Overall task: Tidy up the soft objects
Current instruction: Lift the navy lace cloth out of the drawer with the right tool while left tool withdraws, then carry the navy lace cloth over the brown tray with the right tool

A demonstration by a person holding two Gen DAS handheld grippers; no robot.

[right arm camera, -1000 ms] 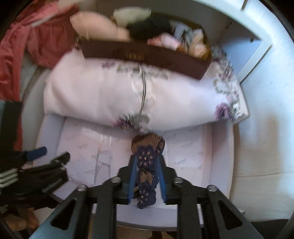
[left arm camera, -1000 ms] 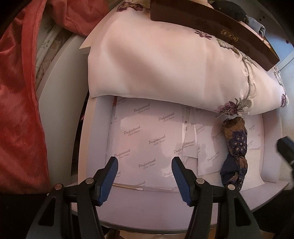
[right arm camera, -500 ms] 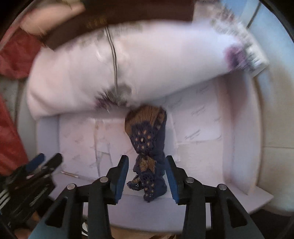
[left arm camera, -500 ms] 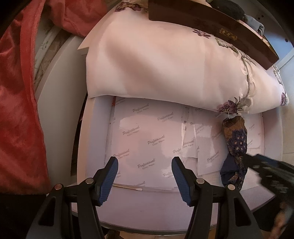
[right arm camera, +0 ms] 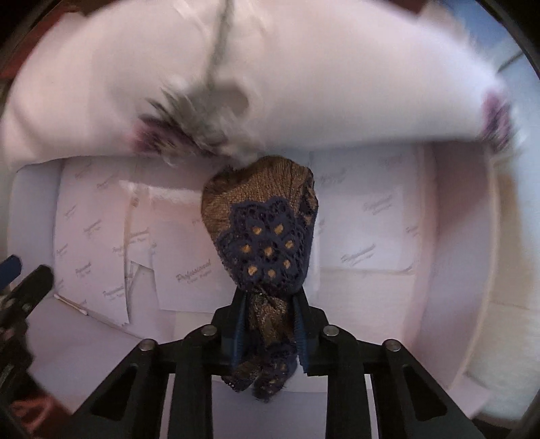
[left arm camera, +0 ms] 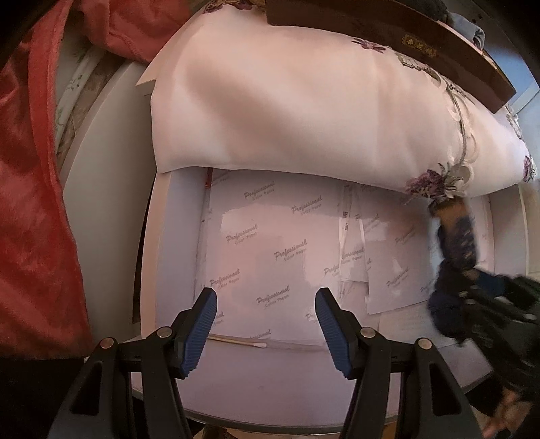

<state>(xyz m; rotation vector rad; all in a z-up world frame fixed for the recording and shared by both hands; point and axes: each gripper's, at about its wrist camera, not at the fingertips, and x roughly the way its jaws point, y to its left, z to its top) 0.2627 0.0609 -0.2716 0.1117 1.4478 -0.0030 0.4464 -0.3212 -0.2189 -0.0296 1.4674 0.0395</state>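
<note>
A rolled bundle of navy lace and gold-brown fabric (right arm camera: 266, 236) lies on the paper-lined white drawer (right arm camera: 438, 236), its far end touching a white folded cloth with purple flowers (right arm camera: 303, 67). My right gripper (right arm camera: 268, 331) points down and its jaws are closing on the bundle's near end, with the blue pads pressing on both sides. In the left wrist view the same bundle (left arm camera: 455, 236) is at the right, blurred, with the right gripper (left arm camera: 486, 297) over its lower end. My left gripper (left arm camera: 266, 304) hangs open above the printed paper, with nothing between its fingers.
The white flowered cloth (left arm camera: 320, 101) fills the drawer's far half, with a dark brown box (left arm camera: 388, 30) of small clothes on top. A red garment (left arm camera: 33, 202) hangs at the left. A cotton swab (left arm camera: 243, 342) lies near the drawer's (left arm camera: 175, 236) front edge.
My right gripper sank onto the lace bundle, opened around it and closed again on its near end. The left gripper has stayed where it was.
</note>
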